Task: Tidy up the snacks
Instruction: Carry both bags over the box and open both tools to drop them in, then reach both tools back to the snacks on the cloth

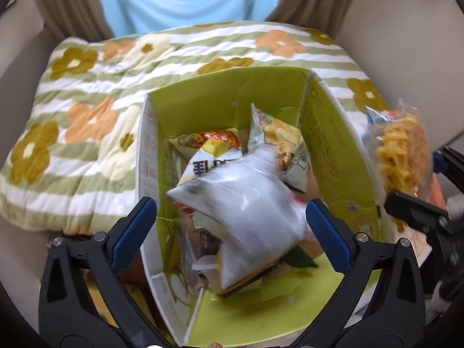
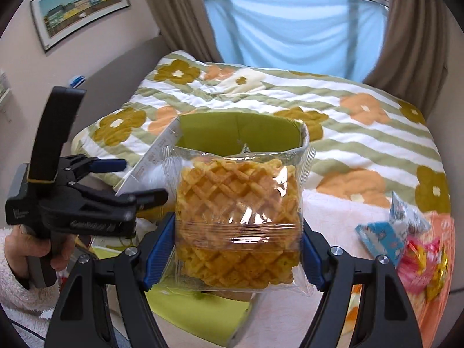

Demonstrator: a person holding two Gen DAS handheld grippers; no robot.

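The left gripper (image 1: pixel 232 220) hangs over the open green box (image 1: pixel 342 145) on the bed (image 1: pixel 87 92), its jaws wide. A white bag (image 1: pixel 246 203), blurred, lies between and below them, apparently loose and dropping onto the packets already in the box; no pad visibly touches it. The right gripper (image 2: pixel 239 249) has its jaws closed on the sides of a clear bag of lattice chips (image 2: pixel 237 214), held upright, its long axis running up and away from the jaws. The box (image 2: pixel 237 130) lies straight ahead of that bag and a little lower, toward the far edge of the bed, with the left gripper (image 2: pixel 116 179) just to the left over the box's near left corner. The right hand is therefore the one loaded; its bag likely goes forward next. More packets (image 2: pixel 391 229) lie near the right edge.
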